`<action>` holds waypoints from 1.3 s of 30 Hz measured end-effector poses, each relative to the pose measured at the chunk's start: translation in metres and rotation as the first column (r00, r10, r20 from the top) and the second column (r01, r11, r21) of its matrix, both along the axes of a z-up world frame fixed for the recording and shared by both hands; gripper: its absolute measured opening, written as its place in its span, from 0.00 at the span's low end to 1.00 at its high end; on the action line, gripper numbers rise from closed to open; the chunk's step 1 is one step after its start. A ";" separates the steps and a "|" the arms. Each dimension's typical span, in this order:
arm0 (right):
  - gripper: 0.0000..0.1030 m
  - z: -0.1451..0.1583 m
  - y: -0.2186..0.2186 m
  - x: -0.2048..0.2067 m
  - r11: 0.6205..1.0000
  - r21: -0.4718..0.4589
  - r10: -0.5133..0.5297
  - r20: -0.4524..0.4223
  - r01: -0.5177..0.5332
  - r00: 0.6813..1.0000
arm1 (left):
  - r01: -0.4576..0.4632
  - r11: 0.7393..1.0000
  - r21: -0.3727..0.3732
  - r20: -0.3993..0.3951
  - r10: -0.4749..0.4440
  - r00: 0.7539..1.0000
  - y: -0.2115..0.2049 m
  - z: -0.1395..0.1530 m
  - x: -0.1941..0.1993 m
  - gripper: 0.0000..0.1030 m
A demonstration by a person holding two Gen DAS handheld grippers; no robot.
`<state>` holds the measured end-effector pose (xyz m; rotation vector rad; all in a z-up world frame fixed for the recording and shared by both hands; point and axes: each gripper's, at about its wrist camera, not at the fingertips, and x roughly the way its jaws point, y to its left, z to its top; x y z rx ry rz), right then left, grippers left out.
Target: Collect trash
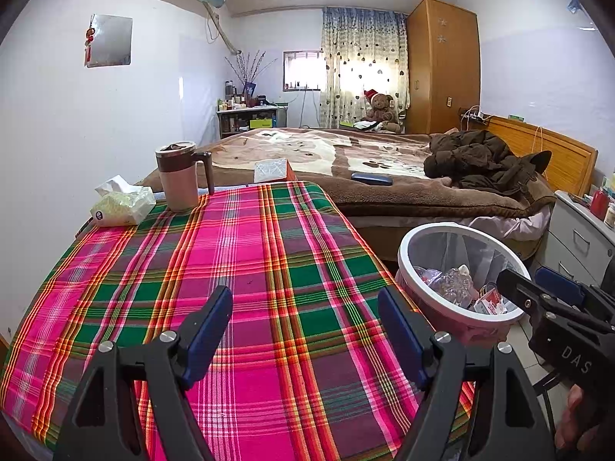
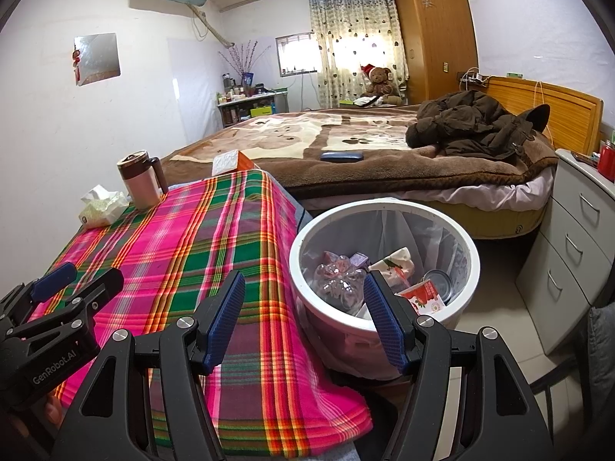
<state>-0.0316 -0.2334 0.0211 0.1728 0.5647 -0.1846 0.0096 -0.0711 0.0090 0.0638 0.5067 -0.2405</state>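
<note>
1. Left wrist view: our left gripper [image 1: 305, 330] hovers with fingers released and empty over the pink-and-green plaid-covered surface [image 1: 246, 269], no trash left there.
2. Right wrist view: our right gripper [image 2: 305, 319] likewise spread and empty above the round white plastic bin [image 2: 471, 253], where the crushed clear bottle [image 2: 340, 278] and cartons lie.

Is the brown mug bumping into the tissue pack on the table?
Apart. In the left wrist view a strip of plaid cloth shows between the mug and the tissue pack.
</note>
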 end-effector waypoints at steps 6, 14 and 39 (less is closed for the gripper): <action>0.64 0.000 0.000 0.000 1.000 0.001 0.000 0.002 0.000 1.000 | -0.001 1.000 0.000 0.000 0.001 1.000 0.000 0.001 0.000 0.77; 0.64 0.000 0.000 0.000 1.000 0.001 0.001 0.002 -0.001 1.000 | -0.001 1.000 0.001 -0.002 0.001 1.000 0.001 0.001 0.002 0.77; 0.64 0.001 0.001 0.000 1.000 -0.002 0.002 0.002 -0.002 1.000 | -0.008 1.000 -0.006 0.000 0.008 1.000 0.002 0.001 0.001 0.77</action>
